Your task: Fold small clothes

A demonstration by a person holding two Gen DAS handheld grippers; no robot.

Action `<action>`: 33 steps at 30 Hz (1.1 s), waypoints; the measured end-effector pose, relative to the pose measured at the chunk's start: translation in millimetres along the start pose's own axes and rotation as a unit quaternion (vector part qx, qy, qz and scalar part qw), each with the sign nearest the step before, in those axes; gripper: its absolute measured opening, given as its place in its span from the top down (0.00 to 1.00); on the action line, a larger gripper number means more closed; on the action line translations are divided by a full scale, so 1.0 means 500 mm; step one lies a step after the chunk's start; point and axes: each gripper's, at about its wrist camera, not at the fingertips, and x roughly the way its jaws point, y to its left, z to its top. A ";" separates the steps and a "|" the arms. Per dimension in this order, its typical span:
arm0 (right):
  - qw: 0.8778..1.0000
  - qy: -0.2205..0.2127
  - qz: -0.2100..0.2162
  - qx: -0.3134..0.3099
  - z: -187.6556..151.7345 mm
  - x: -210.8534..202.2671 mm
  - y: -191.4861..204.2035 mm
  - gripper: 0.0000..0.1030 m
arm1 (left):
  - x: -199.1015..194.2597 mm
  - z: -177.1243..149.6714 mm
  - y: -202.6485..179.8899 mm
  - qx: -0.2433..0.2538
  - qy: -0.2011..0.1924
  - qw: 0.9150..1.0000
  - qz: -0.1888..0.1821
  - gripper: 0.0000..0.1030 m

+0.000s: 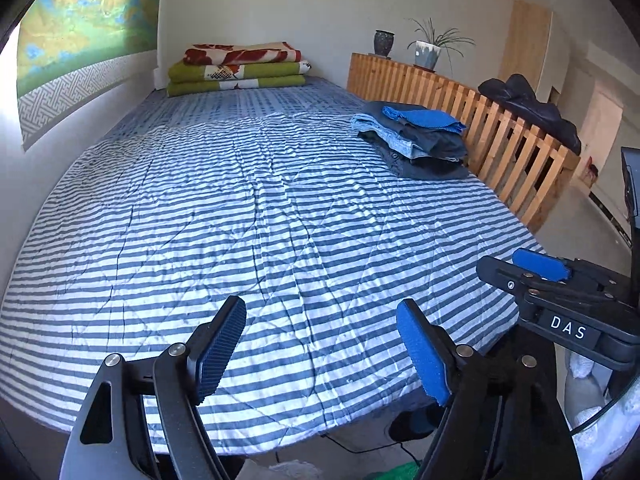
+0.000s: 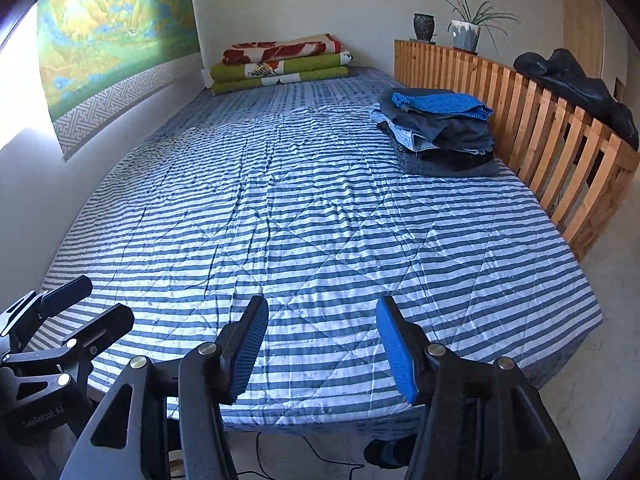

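Both tongs [image 1: 320, 352] [image 2: 322, 348] wide, empty; folded clothes pile [image 1: 416, 140] beside wooden rail [image 1: 500, 140].

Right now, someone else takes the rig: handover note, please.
Left claw: open, empty, over the near edge of the bed.
Right claw: open, empty, beside the left one, same edge.
Clothes: folded stack on the far right of the bed by the wooden rail, blue cloth on top.
Blankets folded at the head of the bed.
Done: the stacked pieces look folded.
Left: no loose garment shows on the bed; look for the next piece outside these views.
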 end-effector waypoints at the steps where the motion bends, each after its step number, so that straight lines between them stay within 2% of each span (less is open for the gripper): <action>1: 1.000 0.001 0.001 0.000 -0.004 -0.001 0.003 0.49 | 0.002 -0.002 -0.005 0.001 0.000 1.000 0.002 0.20; 4: 1.000 -0.005 -0.006 -0.004 -0.011 -0.007 0.008 0.49 | -0.001 -0.006 -0.011 0.005 0.000 1.000 0.011 0.13; 11: 1.000 -0.016 -0.020 0.000 -0.002 -0.010 -0.014 0.49 | 0.005 0.023 -0.017 0.001 0.001 1.000 0.012 0.12; 17: 1.000 -0.013 -0.024 0.008 0.002 0.010 -0.036 0.49 | 0.041 0.055 -0.019 -0.001 0.014 1.000 0.011 0.10; 33: 0.999 -0.010 -0.026 0.015 0.015 0.041 -0.061 0.49 | 0.093 0.080 -0.029 0.001 0.028 1.000 0.012 0.09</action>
